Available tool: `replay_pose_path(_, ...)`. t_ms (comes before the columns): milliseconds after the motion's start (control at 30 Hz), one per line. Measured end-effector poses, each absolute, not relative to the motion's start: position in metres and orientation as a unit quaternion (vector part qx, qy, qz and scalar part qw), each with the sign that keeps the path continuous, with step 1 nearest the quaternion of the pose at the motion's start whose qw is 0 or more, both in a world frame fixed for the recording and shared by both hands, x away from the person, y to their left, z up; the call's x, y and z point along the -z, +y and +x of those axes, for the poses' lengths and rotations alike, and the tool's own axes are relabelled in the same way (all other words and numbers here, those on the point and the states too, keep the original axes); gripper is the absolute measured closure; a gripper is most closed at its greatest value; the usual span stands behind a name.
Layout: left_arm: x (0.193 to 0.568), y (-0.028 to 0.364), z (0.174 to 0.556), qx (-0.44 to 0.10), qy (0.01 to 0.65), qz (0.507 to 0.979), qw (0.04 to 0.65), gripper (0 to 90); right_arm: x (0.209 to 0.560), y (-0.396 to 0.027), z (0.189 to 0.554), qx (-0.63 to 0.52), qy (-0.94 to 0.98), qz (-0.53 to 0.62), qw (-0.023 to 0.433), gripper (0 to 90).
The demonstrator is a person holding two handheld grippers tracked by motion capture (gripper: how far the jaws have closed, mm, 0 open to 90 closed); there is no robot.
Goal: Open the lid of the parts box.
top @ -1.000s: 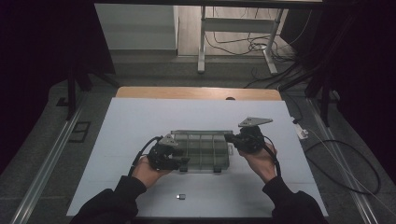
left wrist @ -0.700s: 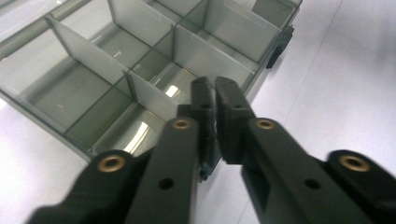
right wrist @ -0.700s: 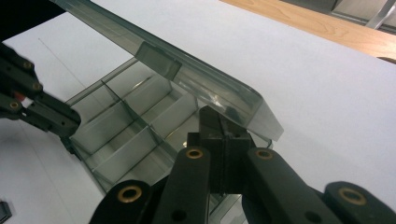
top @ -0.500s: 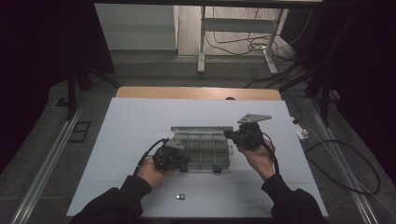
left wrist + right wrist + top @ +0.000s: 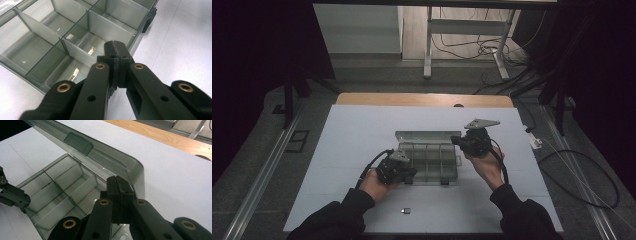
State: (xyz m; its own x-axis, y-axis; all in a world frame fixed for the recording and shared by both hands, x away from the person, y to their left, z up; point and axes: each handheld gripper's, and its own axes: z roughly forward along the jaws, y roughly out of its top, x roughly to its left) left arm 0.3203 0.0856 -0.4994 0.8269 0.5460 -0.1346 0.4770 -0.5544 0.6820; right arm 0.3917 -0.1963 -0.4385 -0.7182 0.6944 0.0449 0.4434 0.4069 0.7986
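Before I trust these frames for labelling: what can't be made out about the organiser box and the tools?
- Small object on the table's near edge, high view: too small to identify.
- Organiser box near-left corner, high view: covered by the left tool.
- Compartment contents, left gripper view: glare on the clear floors; none seen.
- Right tool touching the lid: unclear, right gripper view.

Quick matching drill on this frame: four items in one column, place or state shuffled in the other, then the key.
1. left gripper
2. right gripper
3. lid
4. small dark piece

a. stands open along the organiser box's far side
b. lies alone on the white table, near the person
c. jaws shut, at the box's near left corner
d. jaws shut, at the box's right end, by the lid's corner

Pairs: 1-c, 2-d, 3-a, 4-b
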Motion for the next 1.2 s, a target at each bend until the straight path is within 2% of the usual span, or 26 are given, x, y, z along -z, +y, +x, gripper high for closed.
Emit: replay_pose_path(1200,0.501,0.087,0.321,-0.045,0.283,0.88,0.378,89.2,0.444,-0.194,0.423,-0.432,0.809,0.366,0.156,88.8)
